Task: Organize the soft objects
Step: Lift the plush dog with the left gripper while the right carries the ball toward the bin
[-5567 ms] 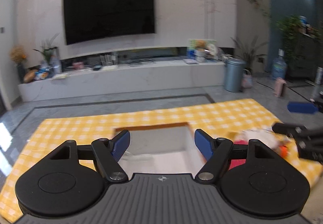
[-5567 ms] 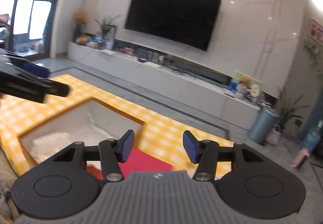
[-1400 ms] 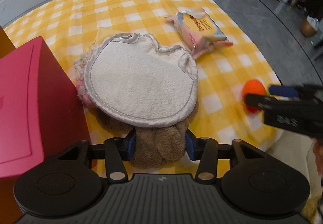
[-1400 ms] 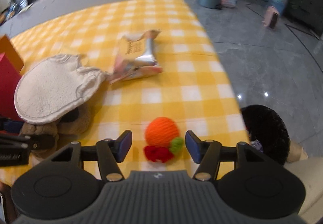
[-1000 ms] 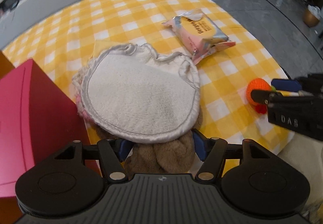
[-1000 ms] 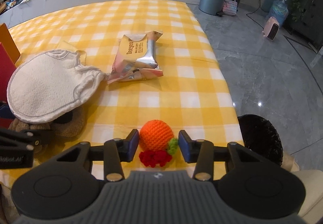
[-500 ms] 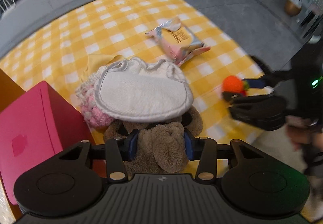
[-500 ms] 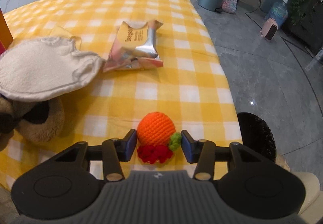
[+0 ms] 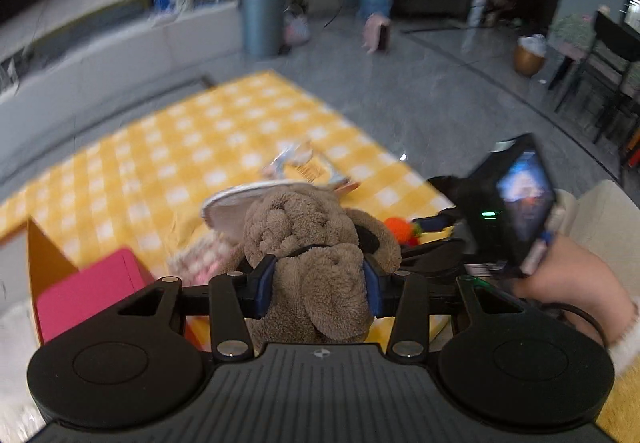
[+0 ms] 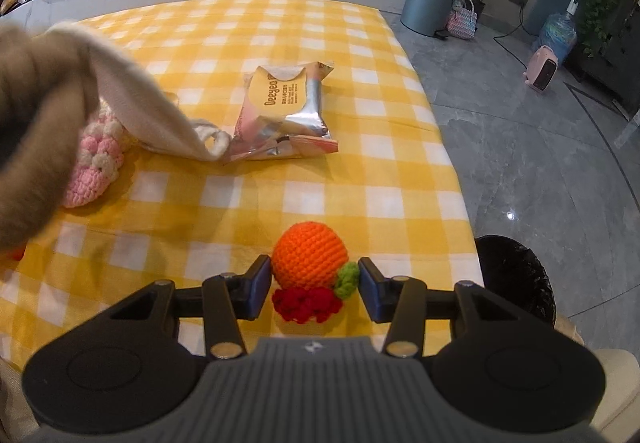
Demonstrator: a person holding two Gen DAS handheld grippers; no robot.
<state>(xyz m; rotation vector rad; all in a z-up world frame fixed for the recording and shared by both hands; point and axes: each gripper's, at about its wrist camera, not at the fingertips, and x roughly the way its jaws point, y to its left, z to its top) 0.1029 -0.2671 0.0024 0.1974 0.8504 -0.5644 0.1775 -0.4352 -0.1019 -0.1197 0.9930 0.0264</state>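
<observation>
The left gripper [image 9: 318, 289] pinches a brown plush toy [image 9: 316, 243] between its blue pads. A second ago the toy lay under a white bib [image 10: 140, 103] on the yellow checked cloth [image 10: 248, 195]; now it hangs clear of the cloth, the bib sliding off beyond it. A pink box [image 9: 88, 295] sits just left of this gripper, probably where the toy belongs. The right gripper [image 10: 311, 289] rests low, its jaws closed against an orange crochet fruit [image 10: 310, 255] that has not left the cloth, much as before.
</observation>
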